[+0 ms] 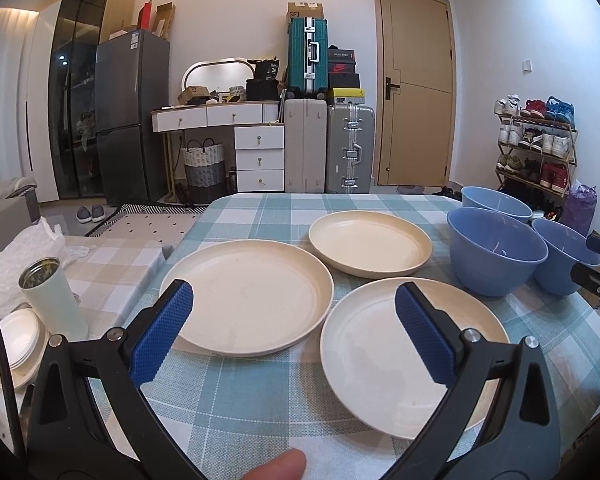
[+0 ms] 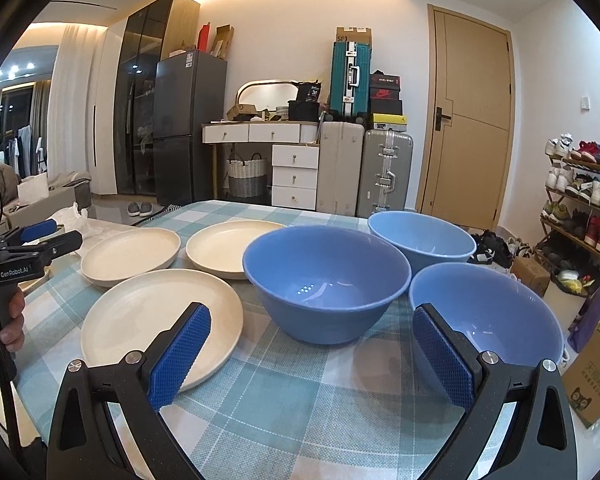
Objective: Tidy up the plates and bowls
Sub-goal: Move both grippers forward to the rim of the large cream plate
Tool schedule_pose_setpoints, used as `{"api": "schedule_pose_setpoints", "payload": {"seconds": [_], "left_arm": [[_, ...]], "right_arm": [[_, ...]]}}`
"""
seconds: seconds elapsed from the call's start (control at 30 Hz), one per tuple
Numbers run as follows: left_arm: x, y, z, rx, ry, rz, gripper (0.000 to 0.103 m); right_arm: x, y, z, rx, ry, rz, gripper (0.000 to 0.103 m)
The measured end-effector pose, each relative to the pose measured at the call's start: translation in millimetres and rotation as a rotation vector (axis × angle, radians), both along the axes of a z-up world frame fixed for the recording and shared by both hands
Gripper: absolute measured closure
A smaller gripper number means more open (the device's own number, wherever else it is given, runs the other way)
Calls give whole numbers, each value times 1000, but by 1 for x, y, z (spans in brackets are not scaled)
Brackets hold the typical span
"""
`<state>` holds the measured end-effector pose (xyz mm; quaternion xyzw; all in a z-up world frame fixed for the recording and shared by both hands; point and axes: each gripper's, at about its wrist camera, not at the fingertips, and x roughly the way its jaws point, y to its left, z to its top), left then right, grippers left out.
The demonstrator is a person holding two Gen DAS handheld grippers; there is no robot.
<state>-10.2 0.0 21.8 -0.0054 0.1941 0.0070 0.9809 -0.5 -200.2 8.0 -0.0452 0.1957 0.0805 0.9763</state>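
Observation:
Three cream plates lie on the checked tablecloth (image 1: 260,400): a left plate (image 1: 246,296), a far plate (image 1: 370,242) and a near plate (image 1: 384,360). To their right stand three empty blue bowls: a middle bowl (image 2: 324,280), a far bowl (image 2: 422,236) and a near-right bowl (image 2: 488,312). My left gripper (image 1: 294,294) is open above the near edges of the left and near plates, holding nothing. My right gripper (image 2: 312,314) is open in front of the middle bowl, its right finger before the near-right bowl. Both grippers are empty.
Left of the table is a lower surface with a white tumbler (image 1: 54,300) and a stack of white dishes (image 1: 16,344). A cardboard box (image 2: 592,380) stands past the table's right edge, with a shoe rack (image 2: 580,200) behind it. A thumb (image 1: 276,466) shows below.

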Motion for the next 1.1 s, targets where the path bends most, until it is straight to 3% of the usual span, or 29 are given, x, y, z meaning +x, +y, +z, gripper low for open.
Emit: {"api": "schedule_pose_setpoints", "payload": {"seconds": [0.4,0.73,1.1], "left_arm": [[-19,16,32,-13,12,33,2],[-24,33,48,-36,75,70,2],[-5,66,49,-90,182,142,2]], "right_arm": [[4,31,43,-3,19,86,0],[22,59,73,-2,90,153,0],[56,106,94,-12,172,229,0]]}}
